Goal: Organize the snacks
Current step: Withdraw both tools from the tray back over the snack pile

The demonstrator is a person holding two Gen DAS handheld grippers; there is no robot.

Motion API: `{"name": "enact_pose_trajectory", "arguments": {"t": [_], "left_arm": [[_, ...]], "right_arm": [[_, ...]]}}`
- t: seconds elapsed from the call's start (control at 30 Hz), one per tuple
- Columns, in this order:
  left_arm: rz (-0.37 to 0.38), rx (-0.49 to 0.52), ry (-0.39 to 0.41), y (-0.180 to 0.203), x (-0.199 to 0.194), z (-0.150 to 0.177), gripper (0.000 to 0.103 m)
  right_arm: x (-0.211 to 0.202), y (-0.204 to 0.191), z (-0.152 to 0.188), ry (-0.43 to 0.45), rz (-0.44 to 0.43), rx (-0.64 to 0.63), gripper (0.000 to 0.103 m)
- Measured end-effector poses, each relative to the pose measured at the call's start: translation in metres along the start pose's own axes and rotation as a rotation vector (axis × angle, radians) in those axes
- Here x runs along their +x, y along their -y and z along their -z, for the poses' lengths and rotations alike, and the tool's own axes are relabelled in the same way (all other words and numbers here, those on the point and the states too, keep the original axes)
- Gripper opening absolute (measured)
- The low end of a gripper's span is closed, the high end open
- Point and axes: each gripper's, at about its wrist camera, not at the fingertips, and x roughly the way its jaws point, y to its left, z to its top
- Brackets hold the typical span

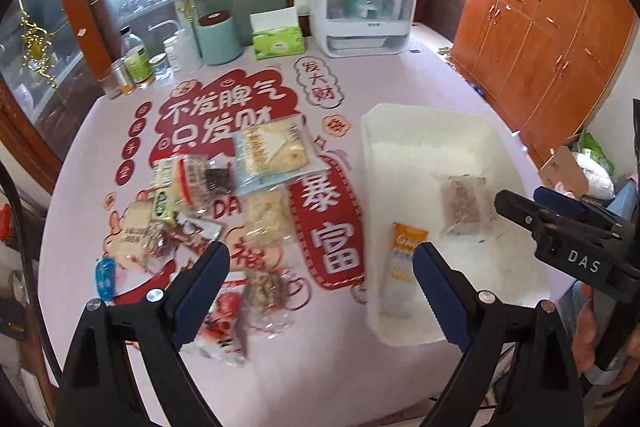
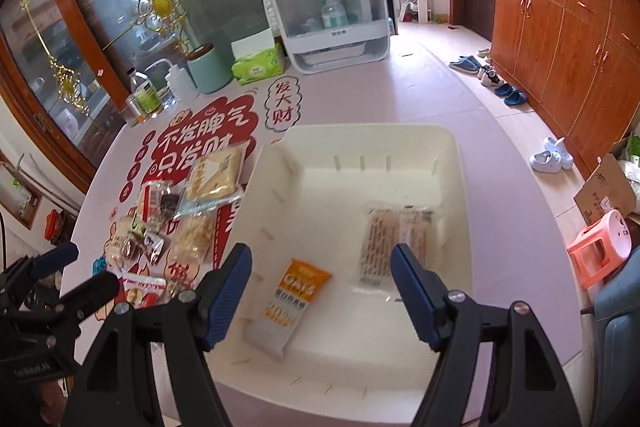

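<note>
My right gripper [image 2: 321, 297] hangs over the white tray [image 2: 456, 155] with its jaws apart and nothing between them; an orange-topped snack packet [image 2: 289, 307] lies flat in the tray just under my left finger, and a pale clear-wrapped snack bar [image 2: 394, 239] lies beside it, farther in. My left gripper [image 1: 321, 291] is spread wide and empty above the pink worktop [image 1: 400, 75], where the pile of loose snacks [image 1: 224, 195] lies left of the tray.
</note>
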Motion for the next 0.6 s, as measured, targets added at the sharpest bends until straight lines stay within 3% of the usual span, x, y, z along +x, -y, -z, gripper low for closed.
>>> {"name": "enact_pose_trajectory", "arguments": {"t": [0.3,0.6], "left_arm": [[-0.049,-0.024,-0.027,-0.06,-0.006,0.016,0.092],[-0.12,-0.053,0.029,-0.167,-0.028,0.009,0.092]], "right_arm": [[-0.002,-0.05,0.014,-0.016,-0.01,-0.041,0.073],[-0.011,-0.136,0.008,0.039,-0.016,-0.062,0.073]]}}
